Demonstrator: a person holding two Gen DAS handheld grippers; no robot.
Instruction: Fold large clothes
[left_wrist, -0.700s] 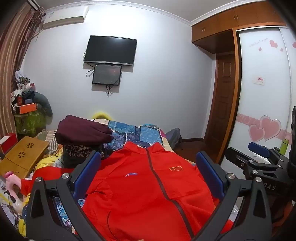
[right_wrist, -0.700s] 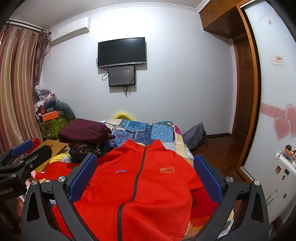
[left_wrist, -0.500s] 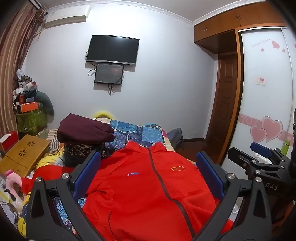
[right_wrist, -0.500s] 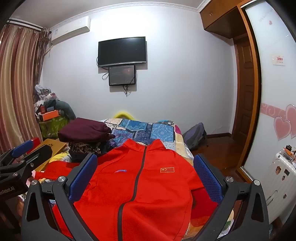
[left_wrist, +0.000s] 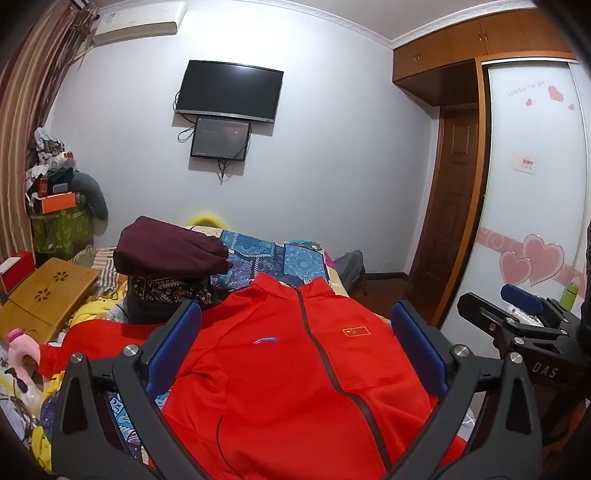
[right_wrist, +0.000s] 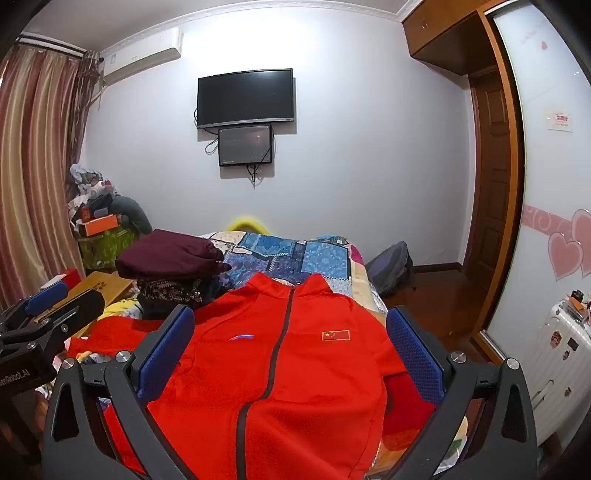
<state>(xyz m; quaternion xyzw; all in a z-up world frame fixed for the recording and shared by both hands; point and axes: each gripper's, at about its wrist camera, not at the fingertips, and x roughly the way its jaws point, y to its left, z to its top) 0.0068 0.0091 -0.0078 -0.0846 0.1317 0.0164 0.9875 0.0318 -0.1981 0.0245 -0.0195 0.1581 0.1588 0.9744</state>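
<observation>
A red zip-up jacket (left_wrist: 288, 373) lies spread face up on the bed, collar toward the far wall, one sleeve stretched out to the left. My left gripper (left_wrist: 295, 332) hovers above its near part, jaws wide open and empty. The same jacket (right_wrist: 280, 369) fills the right wrist view, where my right gripper (right_wrist: 291, 328) also stands wide open over it, holding nothing. Each gripper shows at the edge of the other's view: the right gripper (left_wrist: 524, 321) at the right, the left gripper (right_wrist: 48, 306) at the left.
A pile of folded dark clothes (left_wrist: 170, 258) sits on the bed left of the collar, on a blue patchwork quilt (left_wrist: 273, 258). A small wooden table (left_wrist: 40, 299) stands at the left. A backpack (right_wrist: 391, 266), a door and a white suitcase (right_wrist: 565, 347) are at the right.
Both views have drifted very slightly; the jacket lies as before and both grippers stay open.
</observation>
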